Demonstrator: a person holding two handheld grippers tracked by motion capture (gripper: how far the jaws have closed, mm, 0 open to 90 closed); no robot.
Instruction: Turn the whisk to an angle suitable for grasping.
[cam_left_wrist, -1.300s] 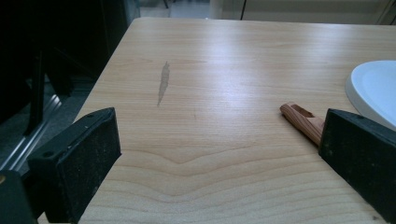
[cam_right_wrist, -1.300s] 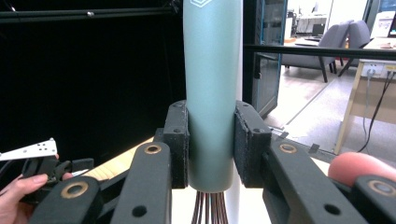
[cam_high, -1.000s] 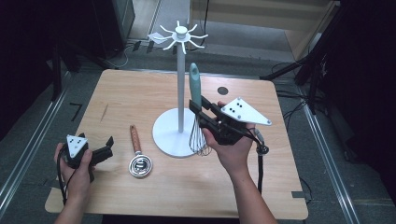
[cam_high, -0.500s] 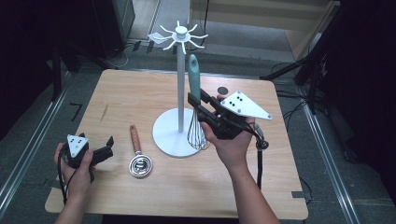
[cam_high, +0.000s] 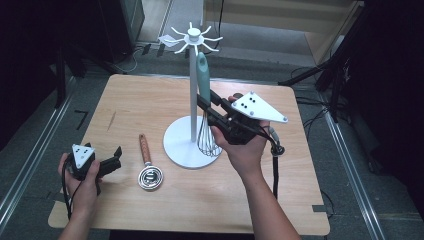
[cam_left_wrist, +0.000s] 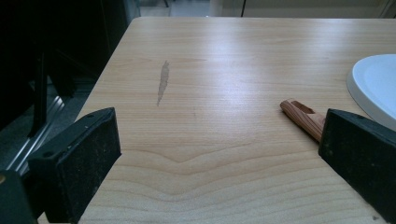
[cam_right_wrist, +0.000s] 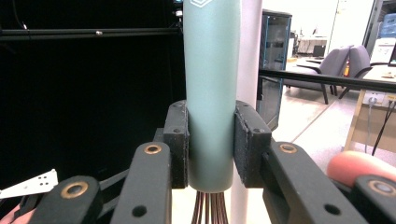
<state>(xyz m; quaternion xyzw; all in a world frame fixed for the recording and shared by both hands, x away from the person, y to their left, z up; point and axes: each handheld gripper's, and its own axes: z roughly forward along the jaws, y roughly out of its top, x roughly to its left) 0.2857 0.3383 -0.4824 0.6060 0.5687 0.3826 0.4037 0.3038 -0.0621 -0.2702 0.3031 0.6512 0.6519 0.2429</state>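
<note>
Whisk work at a pale wooden table (cam_high: 150, 210): the right gripper (cam_high: 206, 102) clamps its black jaws on the teal-green handle of a wire balloon whisk (cam_high: 203, 75), holding it upright with the wire loops hanging down just above the round base of a white utensil stand with hooked arms at its top (cam_high: 193, 90). The grip sits low on the handle, pads (cam_right_wrist: 176, 140) pressing both sides just above the wires, which keeps the top end free, apparently so it can be brought up to one of the hooks. Whisk and stand pole rise side by side near the middle of the table; whether they touch cannot be told. The right hand (cam_high: 244, 147) cradles the tool from below, forearm angled in from the near edge, jaws pointing toward the far-left corner.

Near the front-left corner, the left gripper (cam_high: 116, 159) rests low in the left hand (cam_high: 82, 182), jaws wide apart and holding nothing, aimed across the boards. Just beside its right jaw lies a second utensil with a striped wooden handle and coiled metal head (cam_high: 148, 167), apparently waiting its turn.
</note>
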